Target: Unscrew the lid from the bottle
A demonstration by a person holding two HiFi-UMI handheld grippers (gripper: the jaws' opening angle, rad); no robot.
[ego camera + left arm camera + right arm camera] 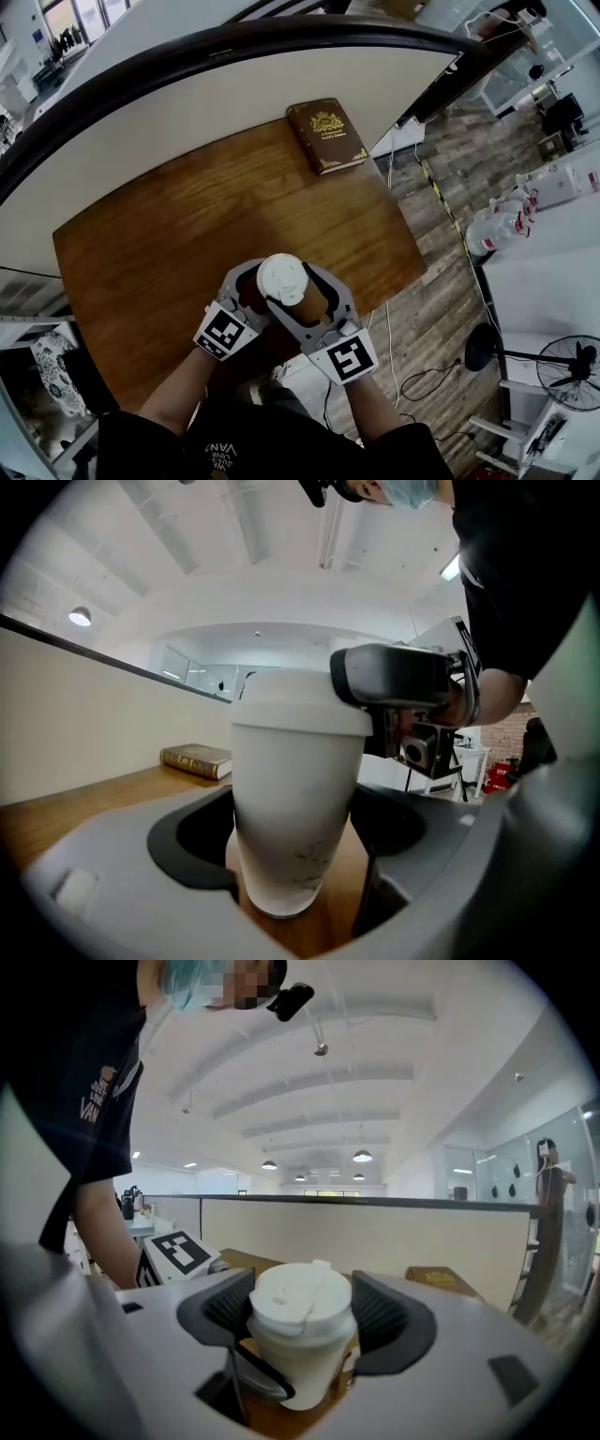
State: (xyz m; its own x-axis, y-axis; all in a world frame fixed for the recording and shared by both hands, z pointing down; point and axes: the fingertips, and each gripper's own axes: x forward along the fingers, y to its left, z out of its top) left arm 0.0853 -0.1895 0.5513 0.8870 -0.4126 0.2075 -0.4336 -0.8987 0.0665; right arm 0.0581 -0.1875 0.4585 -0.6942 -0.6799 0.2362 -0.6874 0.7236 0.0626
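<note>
**Head view.** We are listing a wooden table (159, 253) and a brown book (325, 136) lying near its far edge. The white bottle (278, 287) is standing upright close to the near edge, its lid (283, 274) facing up at us. The left gripper (255, 295) and right gripper (298, 292) are reaching in from the near side and meeting at the bottle, well apart from the book.

**Left gripper view.** We are seeing the bottle (295, 799) standing between jaws spread wide around its lower body. The pads are sitting beside the smooth wall with gaps showing, so we are judging nothing gripped here. One jaw of the right gripper is showing higher up, level with the lid.

**Right gripper view.** We are seeing the lid (302, 1299), still seated on the bottle, between jaws held fairly wide. The ribbed pads are standing just beside its rim on each side, and we are reading no firm clamp.

**Risks.**
- We are expecting trouble if the lid is turned while the body is loose: the whole bottle would be spinning on the table instead of unscrewing.
- The tapered, slick wall could be sliding out of the left pads once squeezed.
- A lopsided hold on the lid, whose top is carrying a raised flap, could be tilting the bottle toward the near table edge.
</note>
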